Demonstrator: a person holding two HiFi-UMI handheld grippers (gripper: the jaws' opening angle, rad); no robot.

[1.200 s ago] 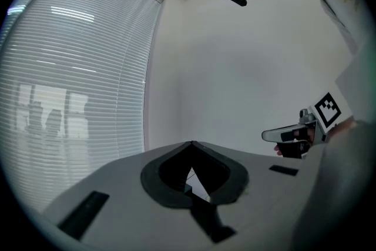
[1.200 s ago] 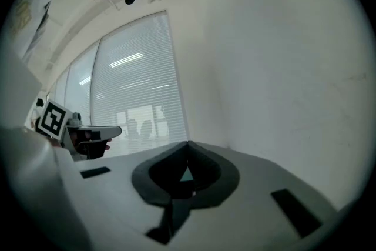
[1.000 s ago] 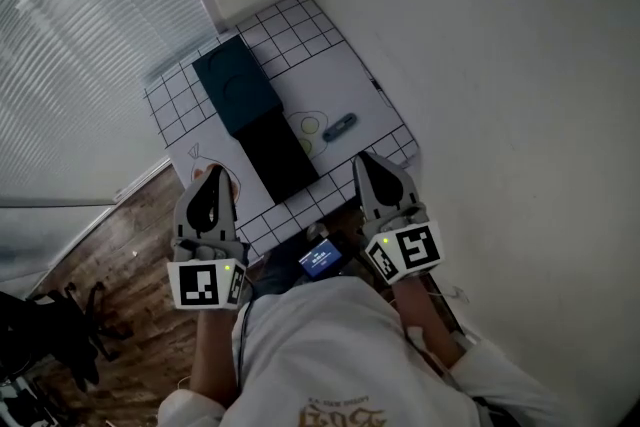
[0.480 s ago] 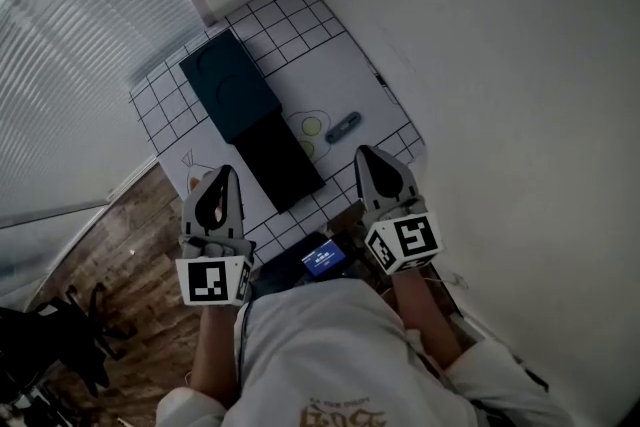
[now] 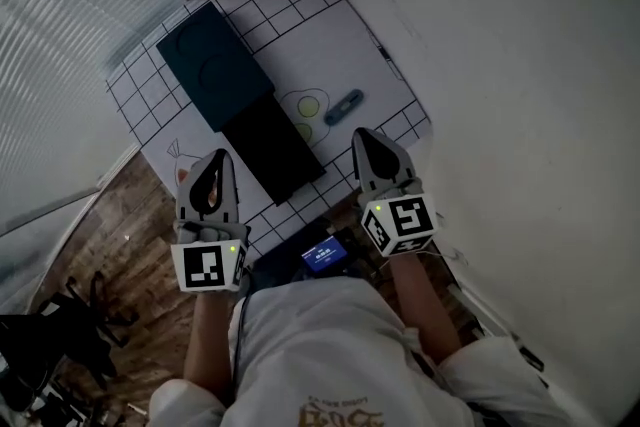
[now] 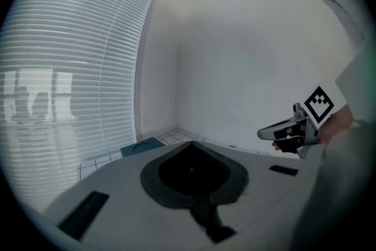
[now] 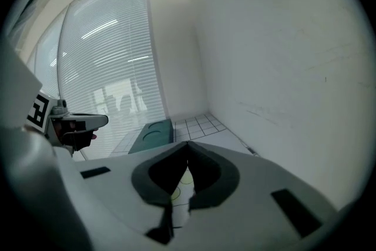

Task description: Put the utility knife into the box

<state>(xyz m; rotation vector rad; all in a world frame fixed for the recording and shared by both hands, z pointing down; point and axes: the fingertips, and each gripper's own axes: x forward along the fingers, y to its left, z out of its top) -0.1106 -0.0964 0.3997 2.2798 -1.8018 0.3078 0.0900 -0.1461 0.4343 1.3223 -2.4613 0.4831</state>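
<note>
Nearest the person, a small device with a lit blue screen [image 5: 322, 257] sits at the tabletop edge, on the near side of the box.

Left gripper [image 5: 218, 155]: jaws together, nothing between them, touching nothing. It hangs near-left of the box, over the corner of the white mat with a black grid border [image 5: 330, 55].

Right gripper [image 5: 362, 133]: jaws together, empty, touching nothing. It hangs near-right of the box.

The box lies on the mat between the two grippers and beyond them. It shows a black rectangular section [image 5: 272, 147] at the near end and a dark teal rectangular section [image 5: 212, 65] with two round impressions at the far end.

The blue-grey utility knife [image 5: 343, 106] lies flat on the mat, right of the box, apart from it and just beyond the right gripper.

View differences: only the head view shows the knife. The left gripper view shows closed tips [image 6: 189, 143], the teal section and the right gripper. The right gripper view shows closed tips [image 7: 188, 144], a yellow-green circle drawing [image 7: 185, 179] through the slit below them, and the left gripper.
</note>
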